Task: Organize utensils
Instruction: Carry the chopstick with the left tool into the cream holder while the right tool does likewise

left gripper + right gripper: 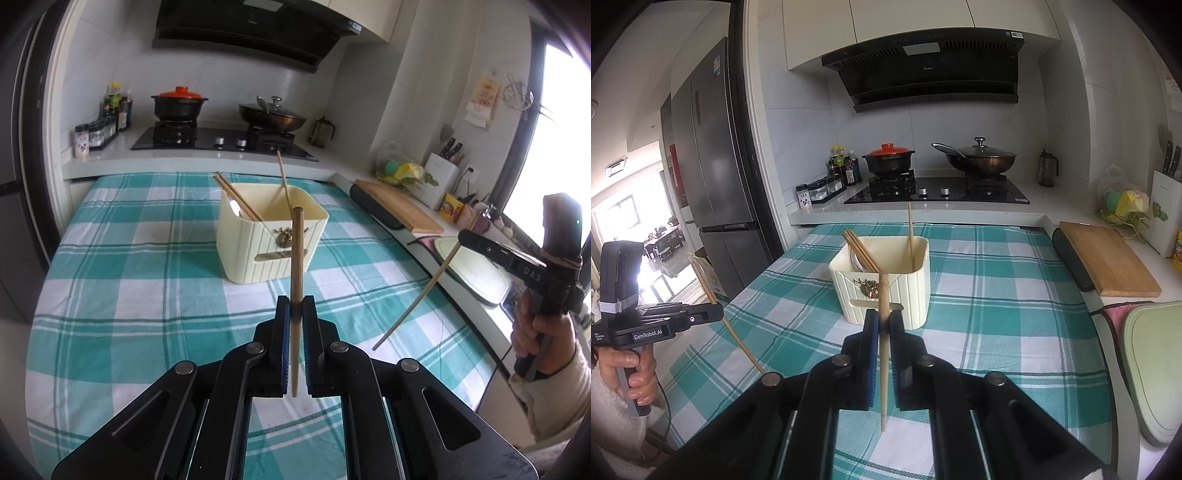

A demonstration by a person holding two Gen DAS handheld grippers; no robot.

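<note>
A cream utensil bin (243, 251) stands mid-table on the teal checked cloth. Inside it, two brown chopsticks (236, 197) and a spoon (234, 207) lean at the left, and a pale chopstick (283, 181) leans at the back. My left gripper (296, 306) is shut on a wooden chopstick (296, 258), held upright above the cloth in front of the bin. My right gripper (884, 319) is shut on another upright chopstick (882, 387), also short of the bin (916, 291). Each view shows the other gripper (461, 238) (714, 312) off to the side with its slanted chopstick (417, 295) (738, 339).
Behind the table a counter carries a gas hob with a red-lidded pot (180, 101) and a lidded wok (272, 116). A wooden cutting board (1108, 258), a knife block (441, 181) and a green board (1156, 365) line the right counter. A fridge (713, 155) stands left.
</note>
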